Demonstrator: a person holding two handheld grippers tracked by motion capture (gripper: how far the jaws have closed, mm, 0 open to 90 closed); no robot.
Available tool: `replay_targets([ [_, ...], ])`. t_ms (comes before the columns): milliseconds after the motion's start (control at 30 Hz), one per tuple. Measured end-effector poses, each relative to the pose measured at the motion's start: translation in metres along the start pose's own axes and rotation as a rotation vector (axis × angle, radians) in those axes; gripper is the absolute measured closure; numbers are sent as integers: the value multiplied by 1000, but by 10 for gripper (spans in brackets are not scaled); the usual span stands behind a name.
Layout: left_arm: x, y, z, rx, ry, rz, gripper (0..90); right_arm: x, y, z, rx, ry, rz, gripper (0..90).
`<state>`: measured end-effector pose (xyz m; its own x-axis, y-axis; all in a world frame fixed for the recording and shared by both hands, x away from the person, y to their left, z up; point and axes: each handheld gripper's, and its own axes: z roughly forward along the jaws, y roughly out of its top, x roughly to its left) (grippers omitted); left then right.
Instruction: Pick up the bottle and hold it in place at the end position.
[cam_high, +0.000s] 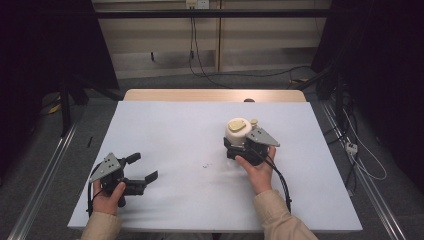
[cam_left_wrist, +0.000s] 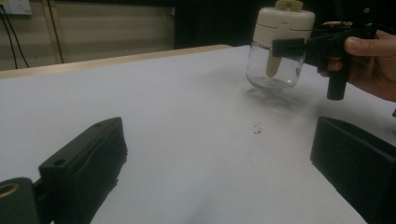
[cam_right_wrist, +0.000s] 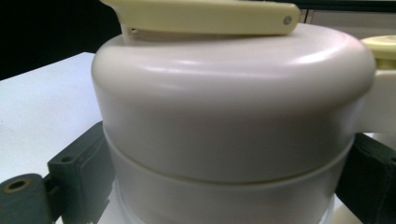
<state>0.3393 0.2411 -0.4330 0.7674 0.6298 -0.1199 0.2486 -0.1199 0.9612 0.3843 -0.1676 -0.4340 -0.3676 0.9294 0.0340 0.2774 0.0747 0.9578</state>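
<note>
High view: the right gripper grasps the jar, which stands on the white desk right of centre. The left gripper rests released, well apart.

Left gripper view: the jar's clear glass body appears empty.

Right gripper view: the fingers clamp just below the cream lid. Keep the grip level and lift slowly.

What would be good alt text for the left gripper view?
Across a white table, the right tool clamps a clear glass jar just below its cream lid. In the foreground, the left tool is open over bare tabletop.
</note>
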Motion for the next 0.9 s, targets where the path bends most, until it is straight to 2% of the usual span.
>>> replay_targets([
  [167, 2, 0, -2, -8, 11, -11, 31, 0, 0, 5, 1, -4, 11, 56],
  [333, 0, 0, 0, 0, 2, 3, 31, 1, 1, 11, 0, -4, 13, 56],
  [600, 0, 0, -1, -9, 3, -7, 31, 4, 2, 20, -8, -4, 19, 56],
  [900, 1, 0, 0, -2, -2, -3, 31, 1, -1, 25, 6, -13, 35, 56],
])
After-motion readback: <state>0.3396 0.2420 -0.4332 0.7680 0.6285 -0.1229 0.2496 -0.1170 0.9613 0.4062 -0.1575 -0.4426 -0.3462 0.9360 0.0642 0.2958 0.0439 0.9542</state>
